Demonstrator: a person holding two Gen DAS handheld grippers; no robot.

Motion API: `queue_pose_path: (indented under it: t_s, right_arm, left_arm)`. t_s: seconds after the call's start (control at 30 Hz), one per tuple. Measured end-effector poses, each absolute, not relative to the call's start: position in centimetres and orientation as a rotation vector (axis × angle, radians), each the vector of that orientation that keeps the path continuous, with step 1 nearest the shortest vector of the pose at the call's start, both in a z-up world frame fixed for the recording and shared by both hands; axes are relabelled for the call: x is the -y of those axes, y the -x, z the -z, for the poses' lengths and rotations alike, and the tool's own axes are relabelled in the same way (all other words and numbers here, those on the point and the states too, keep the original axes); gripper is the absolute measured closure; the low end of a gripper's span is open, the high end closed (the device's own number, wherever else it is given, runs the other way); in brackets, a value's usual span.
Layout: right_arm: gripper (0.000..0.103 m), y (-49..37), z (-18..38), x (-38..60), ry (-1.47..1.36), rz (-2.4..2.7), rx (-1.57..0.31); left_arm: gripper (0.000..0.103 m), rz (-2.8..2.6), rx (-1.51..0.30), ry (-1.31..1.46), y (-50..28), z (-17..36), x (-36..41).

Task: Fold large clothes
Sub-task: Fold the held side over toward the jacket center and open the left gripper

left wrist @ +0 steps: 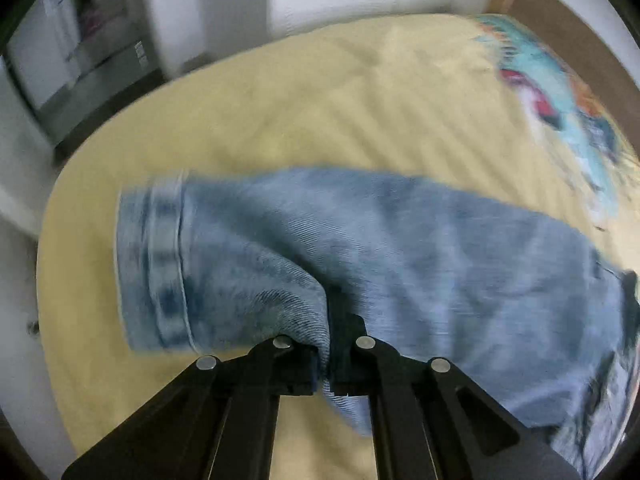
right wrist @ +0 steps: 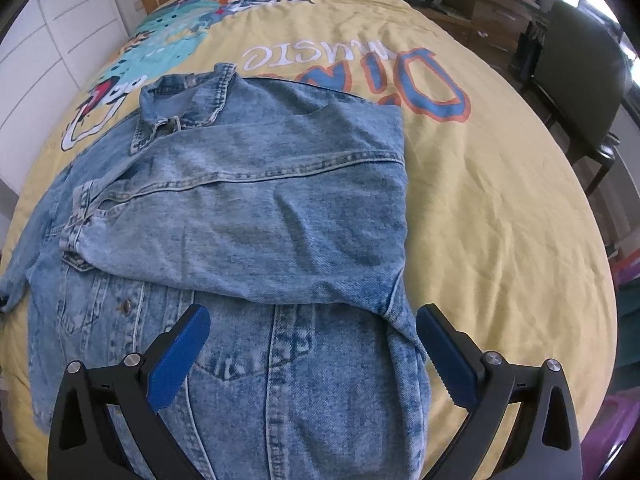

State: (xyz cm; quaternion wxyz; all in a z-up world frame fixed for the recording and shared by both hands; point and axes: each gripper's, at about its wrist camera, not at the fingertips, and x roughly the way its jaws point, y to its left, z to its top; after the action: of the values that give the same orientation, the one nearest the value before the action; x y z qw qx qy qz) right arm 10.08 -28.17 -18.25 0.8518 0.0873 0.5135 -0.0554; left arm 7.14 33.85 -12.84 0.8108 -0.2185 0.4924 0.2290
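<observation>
1. Denim jacket (right wrist: 248, 216) lies on the bed (right wrist: 500, 208), over the yellow printed cover, toward the bed's left side and near edge in the right wrist view; collar (right wrist: 188, 100) points to the headboard end.
2. Right sleeve (right wrist: 240, 200) is folded across the jacket front, cuff (right wrist: 80, 216) lying near the left side of the body.
3. Left hand-held gripper (left wrist: 326, 364): jaws closed tight, pinching a fold of the other sleeve (left wrist: 360, 248) a little way in from its cuff (left wrist: 156, 264); the cloth looks raised off the cover. View is motion-blurred.
4. Right hand-held gripper (right wrist: 312, 356): jaws spread wide, blue pads (right wrist: 180, 356) either side of the lower jacket front, holding nothing; cannot tell if it touches the denim.
5. Step in hand, by my judgement: carry the left sleeve over the jacket body.
6. To do it well: keep the pinch firm, lift enough that the cuff clears the cloth, lay the sleeve flat across the first one, edges lined with the body's side fold. The right gripper could pin the body so it doesn't drag.
7. Only the left view shows the grip and this cuff; only the right view shows the whole jacket, collar, folded sleeve, snap button (right wrist: 127, 303), and a chair (right wrist: 580, 80) beside the bed.
</observation>
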Motion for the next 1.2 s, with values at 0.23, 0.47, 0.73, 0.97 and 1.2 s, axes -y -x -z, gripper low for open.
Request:
queue_pose_path:
  t_s: [0.23,0.47,0.73,0.97,1.2]
  right_arm:
    - [0.000,-10.6,17.9,28.4,-0.183,0.120,-1.073]
    - [0.000,-11.4,16.9,29.3,-0.184,0.125,-1.055]
    - [0.000,-11.8,15.7,31.0,-0.207,0.141,-1.033]
    - [0.000,-11.5,15.5,32.5,-0.232,0.160,-1.029]
    - [0.000,-11.4,17.2,33.6,-0.248,0.187,-1.079]
  left_arm:
    - [0.102,-0.189,-0.979,0.358,-9.4,6.7,-24.9]
    - [0.102,0.082,-0.958,0.234,-14.1,3.0,-11.2]
    - [0.102,0.317,-0.936,0.093,-17.4,1.9,3.8]
    - [0.102,0.405,-0.958,0.014,-19.6,4.6,12.8]
    - [0.102,0.348,-1.096,-0.075,-20.9,12.9,15.5]
